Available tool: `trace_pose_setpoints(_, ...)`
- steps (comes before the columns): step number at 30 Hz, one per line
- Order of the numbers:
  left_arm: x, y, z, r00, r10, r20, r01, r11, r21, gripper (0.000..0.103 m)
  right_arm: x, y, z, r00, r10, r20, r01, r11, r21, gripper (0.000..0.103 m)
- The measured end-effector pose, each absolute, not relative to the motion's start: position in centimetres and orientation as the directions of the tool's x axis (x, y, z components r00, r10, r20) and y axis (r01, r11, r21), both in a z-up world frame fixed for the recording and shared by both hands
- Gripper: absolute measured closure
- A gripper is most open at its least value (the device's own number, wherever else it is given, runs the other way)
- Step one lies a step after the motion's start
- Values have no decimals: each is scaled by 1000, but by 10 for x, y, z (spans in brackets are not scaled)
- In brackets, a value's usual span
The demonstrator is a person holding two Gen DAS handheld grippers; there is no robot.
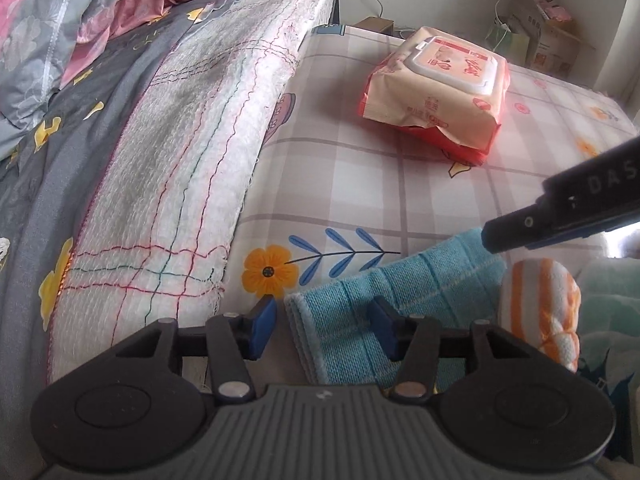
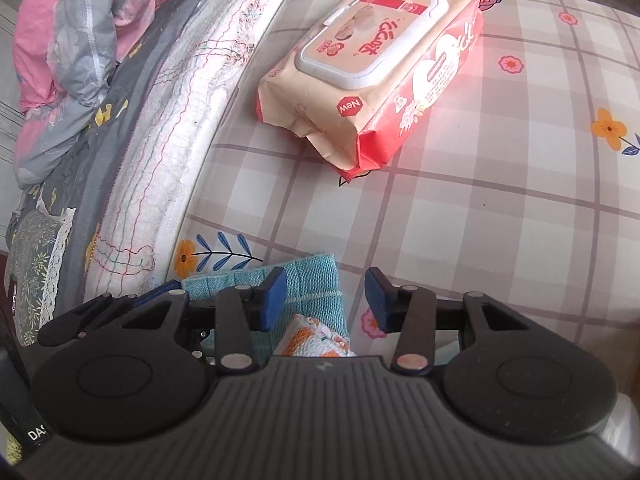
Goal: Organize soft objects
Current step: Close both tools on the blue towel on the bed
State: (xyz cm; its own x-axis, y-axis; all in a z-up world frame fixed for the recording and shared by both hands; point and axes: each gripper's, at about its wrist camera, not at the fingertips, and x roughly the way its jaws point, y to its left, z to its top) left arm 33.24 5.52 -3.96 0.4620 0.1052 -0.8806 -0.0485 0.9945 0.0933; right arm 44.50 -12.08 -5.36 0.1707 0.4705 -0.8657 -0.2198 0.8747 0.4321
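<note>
Left wrist view
- Left gripper point(image 1: 322, 330): jaws released, blue pads spread either side of the near edge of the folded towel, nothing pinched.
- Blue towel point(image 1: 404, 292): folded, lying on the checked bed sheet point(image 1: 360, 184) just ahead of the gripper.
- Orange-striped cloth point(image 1: 540, 312): a soft bundle touching the towel's right side.
- Wipes pack point(image 1: 436, 88): further back on the sheet, well apart from the towel, lid up.
- Right gripper point(image 1: 568, 208): only a black part reaches in from the right, above the towel's far corner; its jaws cannot be told here.
- White mattress edge point(image 1: 180, 168): runs along the left, with a grey flowered quilt point(image 1: 60, 148) on top.

Right wrist view
- Right gripper point(image 2: 326, 300): jaws released, holding nothing, over the towel's right edge.
- Blue towel point(image 2: 308, 280): beneath the left pad, on the sheet.
- Orange-patterned cloth point(image 2: 316, 340): lying on the towel, close to the gripper body.
- Wipes pack point(image 2: 376, 60): ahead, beside the mattress edge.
- Left gripper point(image 2: 160, 292): partly seen at the left, by the towel.
</note>
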Motion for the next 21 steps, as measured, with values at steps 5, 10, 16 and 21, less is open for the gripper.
trace_pose_setpoints(5,337,52,-39,462,73,-884,-33,997,65,74,445,-110,-66,153,468,-871,-251,870,423,70)
trace_pose_setpoints(10,335,52,-37,486,33,-873,-66,998,1,92,441,-102,-69,141,491,-860,-261,856,446,91)
trace_pose_setpoints(16,324,58,-14,543,-15,-840,-90,993,-76,94,430,-113,-54,192,548,-814,-258,829,497,96)
trace_pose_setpoints(21,310,54,31,628,-76,-774,-67,986,-150,94,420,-129,-14,257,627,-735,-266,777,570,96)
